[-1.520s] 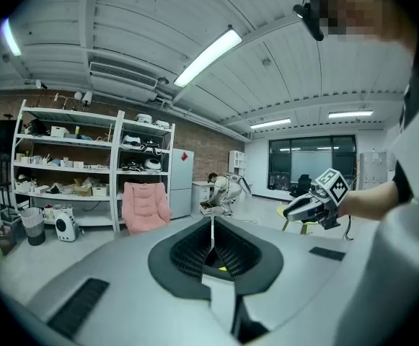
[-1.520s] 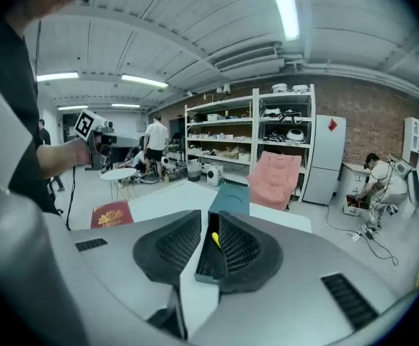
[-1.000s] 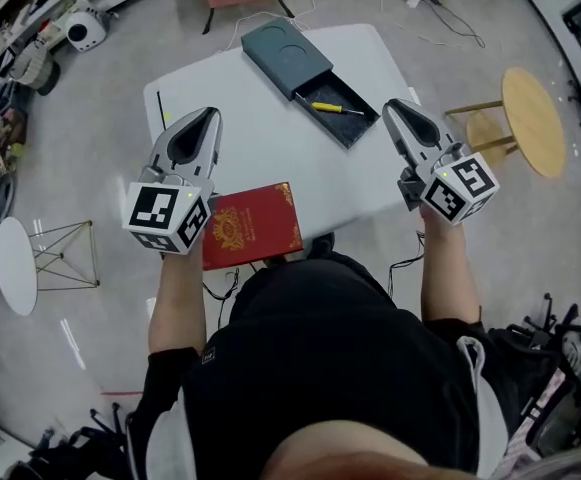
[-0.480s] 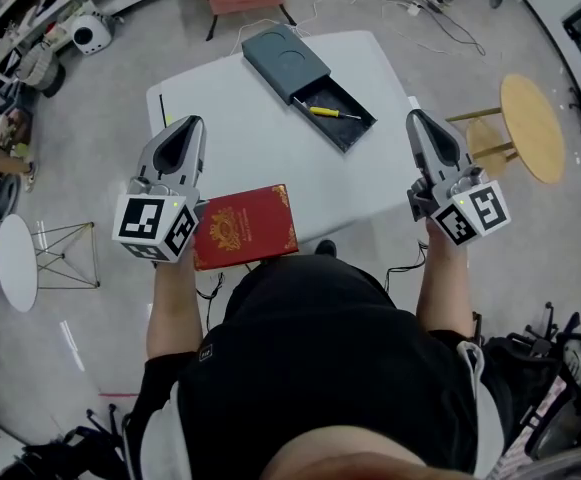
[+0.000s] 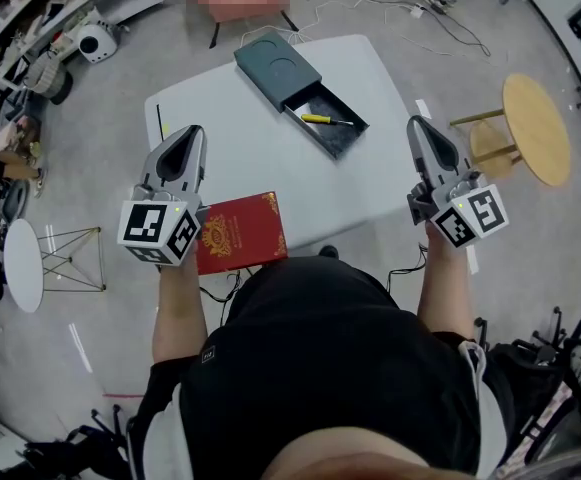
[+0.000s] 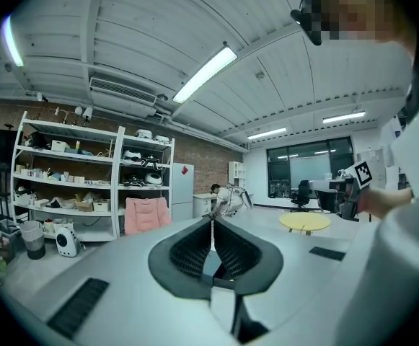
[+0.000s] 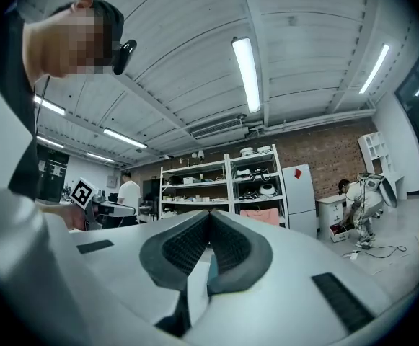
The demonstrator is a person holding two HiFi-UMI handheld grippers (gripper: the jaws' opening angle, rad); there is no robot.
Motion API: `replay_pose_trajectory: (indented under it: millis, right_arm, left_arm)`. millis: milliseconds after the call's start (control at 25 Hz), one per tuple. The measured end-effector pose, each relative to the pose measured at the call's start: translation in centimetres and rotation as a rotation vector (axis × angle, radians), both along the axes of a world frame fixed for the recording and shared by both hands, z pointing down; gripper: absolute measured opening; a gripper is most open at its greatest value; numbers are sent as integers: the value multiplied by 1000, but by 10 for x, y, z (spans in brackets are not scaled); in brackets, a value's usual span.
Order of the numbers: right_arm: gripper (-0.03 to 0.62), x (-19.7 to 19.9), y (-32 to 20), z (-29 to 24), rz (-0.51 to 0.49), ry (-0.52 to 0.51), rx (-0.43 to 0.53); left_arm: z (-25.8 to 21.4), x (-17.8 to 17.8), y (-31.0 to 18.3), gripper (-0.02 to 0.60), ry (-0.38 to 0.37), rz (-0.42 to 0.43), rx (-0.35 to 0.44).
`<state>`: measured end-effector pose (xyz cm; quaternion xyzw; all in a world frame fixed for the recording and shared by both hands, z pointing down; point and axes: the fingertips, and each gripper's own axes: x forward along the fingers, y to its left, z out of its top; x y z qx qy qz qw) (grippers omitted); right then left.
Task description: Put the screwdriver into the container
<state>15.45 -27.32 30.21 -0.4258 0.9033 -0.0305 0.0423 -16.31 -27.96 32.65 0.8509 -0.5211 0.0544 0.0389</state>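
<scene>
- White rectangular table with rounded corners point(image 5: 260, 143), standing on a grey floor.
- Red hardcover book with a gold emblem point(image 5: 240, 233), lying flat at the table's near edge.
- Thin black rod point(image 5: 159, 123), lying near the table's left edge.
- Round wooden stool point(image 5: 535, 126), on the floor right of the table.
- Small round white side table on wire legs point(image 5: 18, 266), on the floor at left.
- Loose cables point(image 5: 440, 13), on the floor beyond the table.
- White metal shelving loaded with boxes and devices point(image 6: 72, 186), against a brick wall, with a pink chair point(image 6: 146, 216) and a white refrigerator point(image 6: 182, 191) beside it.
</scene>
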Motion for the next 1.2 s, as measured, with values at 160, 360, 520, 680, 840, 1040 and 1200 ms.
replay_pose_trajectory:
  millis: [160, 360, 520, 680, 840, 1040, 1200]
  right_arm:
    - [29, 5, -2, -2, -5, 7, 8]
    - [29, 11, -4, 3, -3, 18, 0]
    - [29, 14, -4, 5, -2, 18, -6]
    - [29, 13, -6, 6, -2, 19, -7]
    - [29, 12, -5, 4, 0, 23, -6]
    - [29, 9, -5, 5, -2, 25, -9]
    - [29, 6, -5, 6, -6, 26, -9]
  left_arm:
    - [3, 8, -3, 25, 2, 2, -2]
    - [5, 14, -5, 25, 4, 4, -10]
    - [5, 17, -6, 25, 6, 5, -10]
    - [7, 16, -8, 25, 9, 8, -11]
    - [7, 16, -7, 25, 13, 10, -13]
    - [8, 13, -8, 25, 12, 12, -12]
    - [8, 13, -8, 25, 13, 15, -12]
